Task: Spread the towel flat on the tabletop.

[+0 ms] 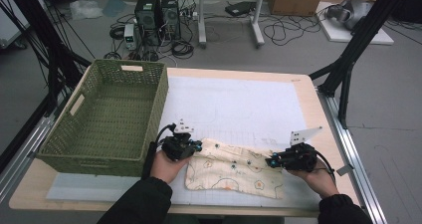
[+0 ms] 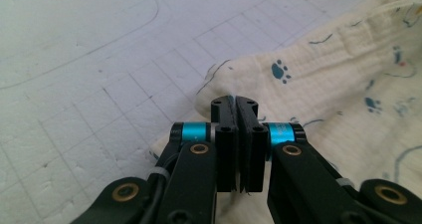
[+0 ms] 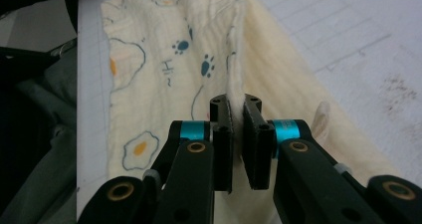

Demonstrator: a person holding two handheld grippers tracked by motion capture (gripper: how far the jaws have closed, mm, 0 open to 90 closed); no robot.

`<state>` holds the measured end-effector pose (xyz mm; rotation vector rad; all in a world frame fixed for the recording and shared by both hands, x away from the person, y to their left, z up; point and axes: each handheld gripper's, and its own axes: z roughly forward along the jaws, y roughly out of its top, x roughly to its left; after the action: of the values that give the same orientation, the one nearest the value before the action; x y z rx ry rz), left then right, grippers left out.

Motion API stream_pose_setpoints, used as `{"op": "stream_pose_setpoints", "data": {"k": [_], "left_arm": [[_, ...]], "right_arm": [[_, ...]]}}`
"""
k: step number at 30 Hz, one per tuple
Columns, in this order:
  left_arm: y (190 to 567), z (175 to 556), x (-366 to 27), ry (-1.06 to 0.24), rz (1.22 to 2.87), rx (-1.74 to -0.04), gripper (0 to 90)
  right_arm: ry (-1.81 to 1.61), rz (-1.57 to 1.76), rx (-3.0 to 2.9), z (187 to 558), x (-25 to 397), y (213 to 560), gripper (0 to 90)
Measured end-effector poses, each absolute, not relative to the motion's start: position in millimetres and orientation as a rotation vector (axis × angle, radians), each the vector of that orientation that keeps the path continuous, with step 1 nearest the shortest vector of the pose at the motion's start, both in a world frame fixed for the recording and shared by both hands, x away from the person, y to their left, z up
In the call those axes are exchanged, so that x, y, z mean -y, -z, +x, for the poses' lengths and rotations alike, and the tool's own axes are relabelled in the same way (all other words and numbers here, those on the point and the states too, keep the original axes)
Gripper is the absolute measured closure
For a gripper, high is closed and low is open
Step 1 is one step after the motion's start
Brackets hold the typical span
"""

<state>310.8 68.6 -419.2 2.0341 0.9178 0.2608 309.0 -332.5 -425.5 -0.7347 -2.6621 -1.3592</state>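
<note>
A cream cloth printed with paw marks and fried eggs lies folded on the white gridded mat near the table's front edge. My left gripper is shut on the cloth's left corner; in the left gripper view the jaws press together over the cloth edge. My right gripper is shut on the cloth's right edge. In the right gripper view a raised fold of the cloth is pinched between the jaws.
A green woven basket stands empty at the left of the table, just beside my left hand. Black frame poles rise at the right. Computers and cables sit on the floor beyond the table.
</note>
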Motion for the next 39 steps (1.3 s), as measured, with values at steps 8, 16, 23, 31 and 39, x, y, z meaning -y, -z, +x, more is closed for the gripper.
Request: {"op": "stream_pose_setpoints", "data": {"k": [8,16,23,31,39], "left_arm": [[397,277,-91,-0.252,1.956,-0.855,62.0],[409,287,-85,-0.283,2.003,-0.903,59.5],[430,306,-70,-0.386,2.054,-0.993,59.2],[442,317,-63,-0.388,2.081,-1.045,85.7],[427,334,-50,-0.486,1.950,-1.079,86.8]], "right_arm": [[1.389,-0.610,2.622,278,333,413,74.9],[1.512,-0.623,2.590,279,339,396,65.2],[1.365,-0.924,2.768,317,348,416,56.3],[1.197,-0.898,2.788,340,340,441,85.5],[1.196,-0.931,2.802,365,349,425,86.4]]}}
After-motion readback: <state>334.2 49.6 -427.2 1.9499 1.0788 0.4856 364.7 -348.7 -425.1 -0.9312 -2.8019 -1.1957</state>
